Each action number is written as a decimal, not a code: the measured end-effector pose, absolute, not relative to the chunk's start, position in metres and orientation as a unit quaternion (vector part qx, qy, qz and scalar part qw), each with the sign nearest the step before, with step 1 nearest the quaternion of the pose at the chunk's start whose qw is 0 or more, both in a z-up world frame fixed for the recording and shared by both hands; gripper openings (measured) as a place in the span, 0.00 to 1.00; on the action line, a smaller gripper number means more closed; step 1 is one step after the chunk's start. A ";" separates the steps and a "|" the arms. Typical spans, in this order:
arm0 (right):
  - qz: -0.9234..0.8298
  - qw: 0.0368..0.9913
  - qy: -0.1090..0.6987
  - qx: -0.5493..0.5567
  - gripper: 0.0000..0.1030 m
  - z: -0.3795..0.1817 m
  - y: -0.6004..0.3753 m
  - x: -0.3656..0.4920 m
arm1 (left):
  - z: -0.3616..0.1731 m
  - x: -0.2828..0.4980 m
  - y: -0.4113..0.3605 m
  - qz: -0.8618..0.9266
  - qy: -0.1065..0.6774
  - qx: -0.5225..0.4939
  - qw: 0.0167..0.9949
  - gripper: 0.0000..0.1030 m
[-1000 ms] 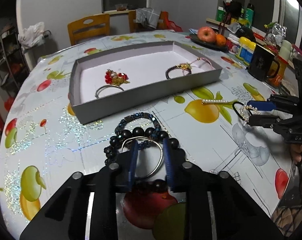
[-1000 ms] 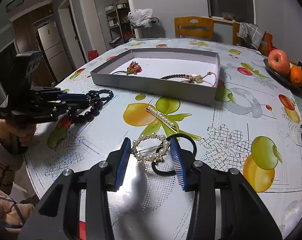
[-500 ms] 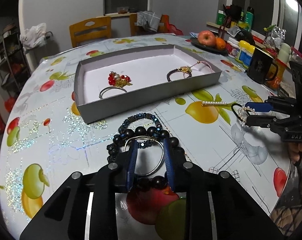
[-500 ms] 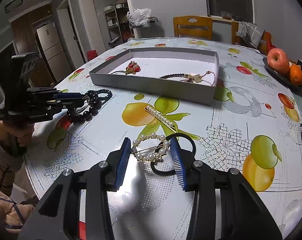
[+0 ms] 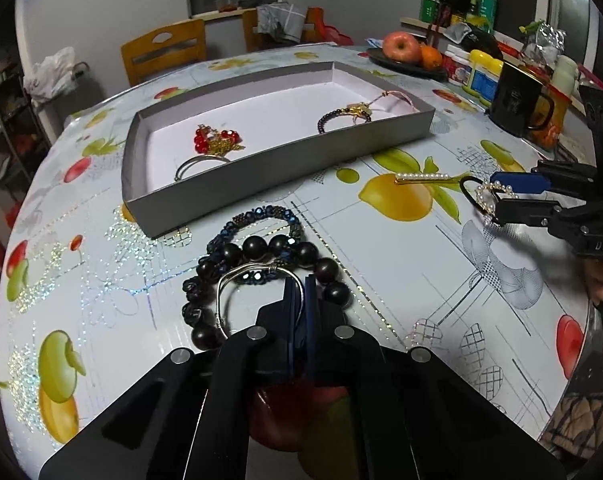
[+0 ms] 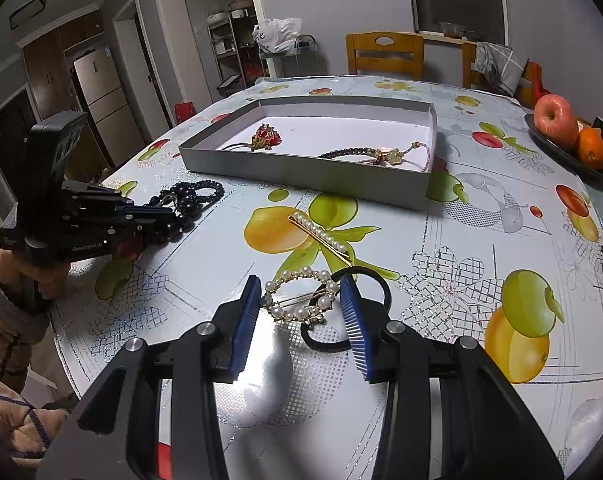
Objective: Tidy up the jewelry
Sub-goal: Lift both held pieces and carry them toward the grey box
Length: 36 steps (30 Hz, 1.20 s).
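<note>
Left tongs (image 5: 300, 300) clamped on silver bangle (image 5: 237, 280) near grey tray (image 5: 261, 168), right tongs (image 6: 301, 312) wide around pearl ring clip (image 6: 301, 296), on surface (image 6: 461, 240)

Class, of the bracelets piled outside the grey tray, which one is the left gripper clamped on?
The silver wire bangle: the left gripper pinches its rim. The big-bead bracelet and blue beaded one lie ungripped.

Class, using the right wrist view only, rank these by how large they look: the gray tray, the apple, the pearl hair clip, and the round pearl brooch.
1. gray tray
2. round pearl brooch and pearl hair clip: alike, unranked; the brooch lies nearer the camera
3. apple: slightly smaller, but farthest, so unsure
</note>
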State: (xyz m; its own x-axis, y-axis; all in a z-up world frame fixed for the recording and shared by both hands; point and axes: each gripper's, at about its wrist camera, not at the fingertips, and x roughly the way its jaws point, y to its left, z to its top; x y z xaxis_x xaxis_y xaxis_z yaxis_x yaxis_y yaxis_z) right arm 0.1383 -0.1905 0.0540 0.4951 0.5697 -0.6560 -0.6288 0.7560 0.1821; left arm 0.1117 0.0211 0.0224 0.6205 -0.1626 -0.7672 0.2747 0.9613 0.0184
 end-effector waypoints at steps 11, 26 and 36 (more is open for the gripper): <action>0.339 0.873 0.347 -0.048 0.40 0.058 -0.187 0.134 | 0.059 0.093 0.029 -0.127 0.359 0.050 0.923 0.04; 0.347 0.888 0.290 -0.082 0.40 0.123 -0.180 0.124 | 0.134 0.074 0.047 -0.141 0.303 0.040 0.942 0.04; 0.346 0.897 0.259 -0.095 0.40 0.163 -0.167 0.152 | 0.168 0.089 0.044 -0.137 0.273 0.061 0.950 0.04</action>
